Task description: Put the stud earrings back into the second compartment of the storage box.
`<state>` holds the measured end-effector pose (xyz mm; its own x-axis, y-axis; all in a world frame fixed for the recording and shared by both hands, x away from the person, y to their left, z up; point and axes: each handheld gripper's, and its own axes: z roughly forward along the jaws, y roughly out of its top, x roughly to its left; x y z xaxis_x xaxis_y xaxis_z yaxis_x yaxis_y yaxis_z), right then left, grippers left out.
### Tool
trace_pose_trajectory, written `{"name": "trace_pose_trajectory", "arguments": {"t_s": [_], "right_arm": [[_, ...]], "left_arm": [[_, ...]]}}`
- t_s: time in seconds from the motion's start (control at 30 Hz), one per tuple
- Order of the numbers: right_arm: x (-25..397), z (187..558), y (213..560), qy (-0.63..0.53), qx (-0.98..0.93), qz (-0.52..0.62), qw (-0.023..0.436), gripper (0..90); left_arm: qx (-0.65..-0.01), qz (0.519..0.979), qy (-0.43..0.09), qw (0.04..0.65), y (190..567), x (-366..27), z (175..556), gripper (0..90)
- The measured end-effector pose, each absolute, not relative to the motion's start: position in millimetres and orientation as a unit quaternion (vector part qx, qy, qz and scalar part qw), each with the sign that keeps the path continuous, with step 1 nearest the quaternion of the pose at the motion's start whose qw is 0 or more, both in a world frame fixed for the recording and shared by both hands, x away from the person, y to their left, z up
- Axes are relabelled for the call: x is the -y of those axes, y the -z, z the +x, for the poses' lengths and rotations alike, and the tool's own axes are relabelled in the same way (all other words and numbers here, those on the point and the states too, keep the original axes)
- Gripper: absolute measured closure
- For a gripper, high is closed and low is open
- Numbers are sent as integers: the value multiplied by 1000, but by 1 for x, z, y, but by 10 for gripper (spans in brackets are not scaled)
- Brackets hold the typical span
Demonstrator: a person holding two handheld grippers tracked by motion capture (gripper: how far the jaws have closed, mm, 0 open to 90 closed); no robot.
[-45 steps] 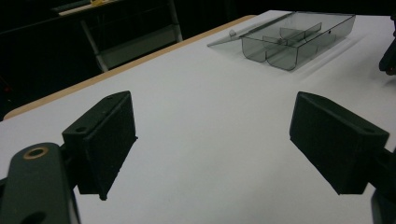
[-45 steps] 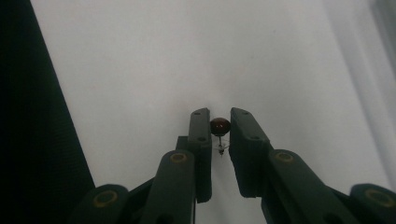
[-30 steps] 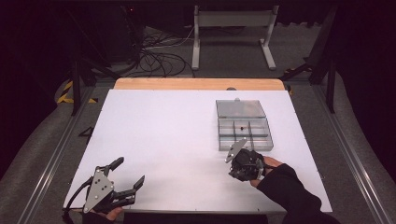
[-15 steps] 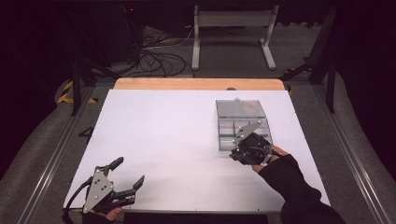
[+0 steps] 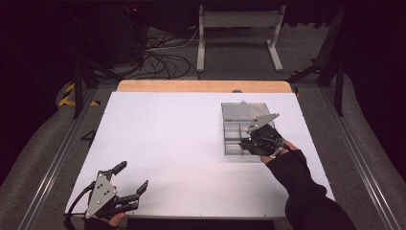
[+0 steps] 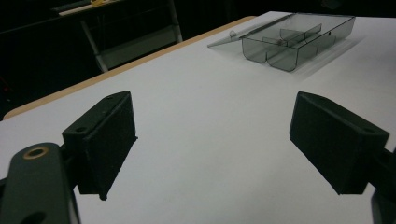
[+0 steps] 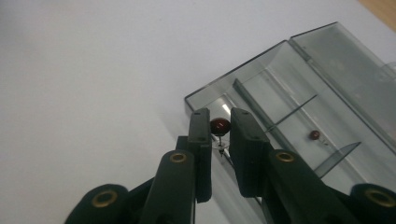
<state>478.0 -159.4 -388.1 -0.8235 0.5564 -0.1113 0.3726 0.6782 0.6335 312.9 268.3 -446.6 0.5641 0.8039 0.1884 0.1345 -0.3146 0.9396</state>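
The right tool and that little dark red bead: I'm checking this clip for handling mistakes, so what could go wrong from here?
1. The bead on its thin pin sits at the very tips of the right tool, over the clear box corner, so it could slip and roll across the white table.
2. The tool hangs close above the box wall and might nudge the light box.

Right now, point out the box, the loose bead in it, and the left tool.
box [image 6: 299, 44]: left gripper view, its near wall.
loose bead [image 7: 314, 135]: right gripper view, its round body.
left tool [image 5: 131, 178]: high view, midway between its open tips.
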Motion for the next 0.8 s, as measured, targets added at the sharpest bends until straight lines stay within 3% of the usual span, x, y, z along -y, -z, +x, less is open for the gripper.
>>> {"name": "trace_pose_trajectory", "arguments": {"t_s": [0.8], "right_arm": [[171, 543, 419, -294, -877, 334, 183, 790]], "left_arm": [[-318, 735, -342, 491, 446, -270, 313, 150]]}}
